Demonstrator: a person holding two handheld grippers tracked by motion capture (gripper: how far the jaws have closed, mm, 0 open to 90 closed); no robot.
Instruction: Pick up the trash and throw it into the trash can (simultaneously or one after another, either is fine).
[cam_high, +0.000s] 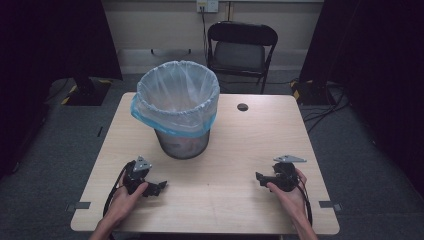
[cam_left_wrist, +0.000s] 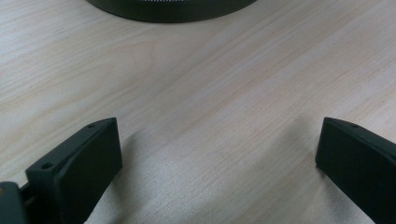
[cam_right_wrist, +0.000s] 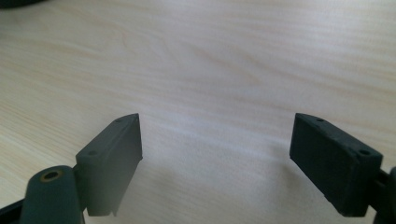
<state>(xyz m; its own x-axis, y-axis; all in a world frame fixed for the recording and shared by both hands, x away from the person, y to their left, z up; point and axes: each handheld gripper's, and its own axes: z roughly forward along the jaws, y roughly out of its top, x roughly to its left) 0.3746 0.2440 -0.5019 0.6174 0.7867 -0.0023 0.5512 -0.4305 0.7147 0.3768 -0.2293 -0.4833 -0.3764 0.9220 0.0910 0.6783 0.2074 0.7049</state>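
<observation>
Plainly, the lined bin (cam_high: 178, 111) stands upright at the table's (cam_high: 250, 145) far left-centre, its axis vertical. From the left gripper (cam_high: 159, 188) it lies at about one o'clock and near; from the right gripper (cam_high: 259, 177) at about ten o'clock, farther off. Both grippers rest on bare wood, jaws spread wide and holding nothing.

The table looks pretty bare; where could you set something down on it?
Widest bare patch: between the left hand-held gripper and right hand-held gripper, in front of the bin. Also free: the table right of the bin, past the small hole. Tightest: the bin's back-left corner.
</observation>
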